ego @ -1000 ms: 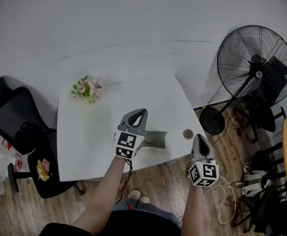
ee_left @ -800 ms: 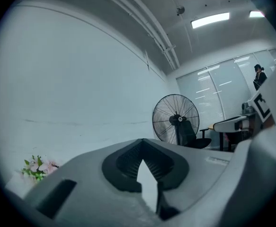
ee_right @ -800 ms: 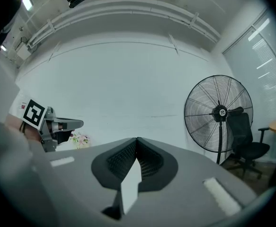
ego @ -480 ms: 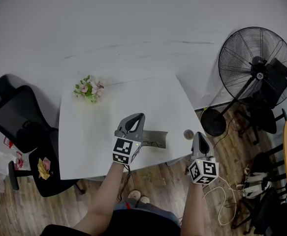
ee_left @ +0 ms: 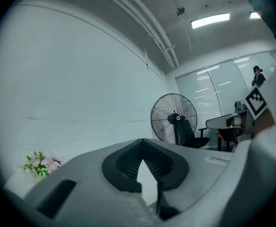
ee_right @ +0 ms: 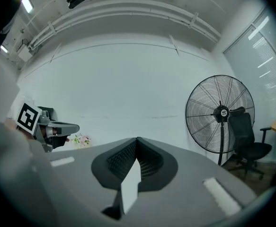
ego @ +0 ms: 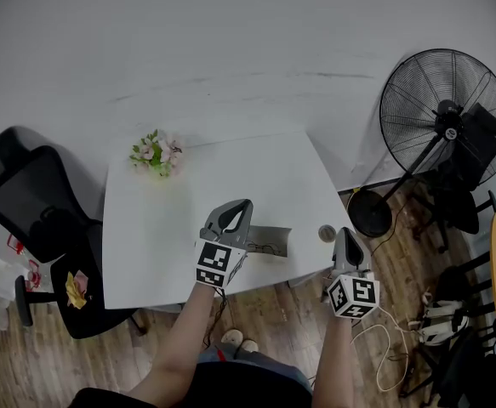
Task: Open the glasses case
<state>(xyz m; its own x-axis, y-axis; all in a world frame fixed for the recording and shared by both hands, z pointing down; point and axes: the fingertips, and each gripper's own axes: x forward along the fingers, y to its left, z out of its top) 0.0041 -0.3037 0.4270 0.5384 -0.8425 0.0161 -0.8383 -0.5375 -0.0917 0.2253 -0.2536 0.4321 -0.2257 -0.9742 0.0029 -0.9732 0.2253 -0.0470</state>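
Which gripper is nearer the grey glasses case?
The left gripper: it hangs beside the grey rectangular glasses case, while the right gripper sits off the corner of the white table.

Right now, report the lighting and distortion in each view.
Head view: soft, even light, the white table nearly washed out, edges bowed. Left gripper view: fisheye circle with black corners, ceiling light glaring. Right gripper view: same fisheye, standing fan sharp.

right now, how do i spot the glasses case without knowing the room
Start at the white table. Near its front edge lies the glasses case, a flat grey oblong, unlike the small round object to its right.
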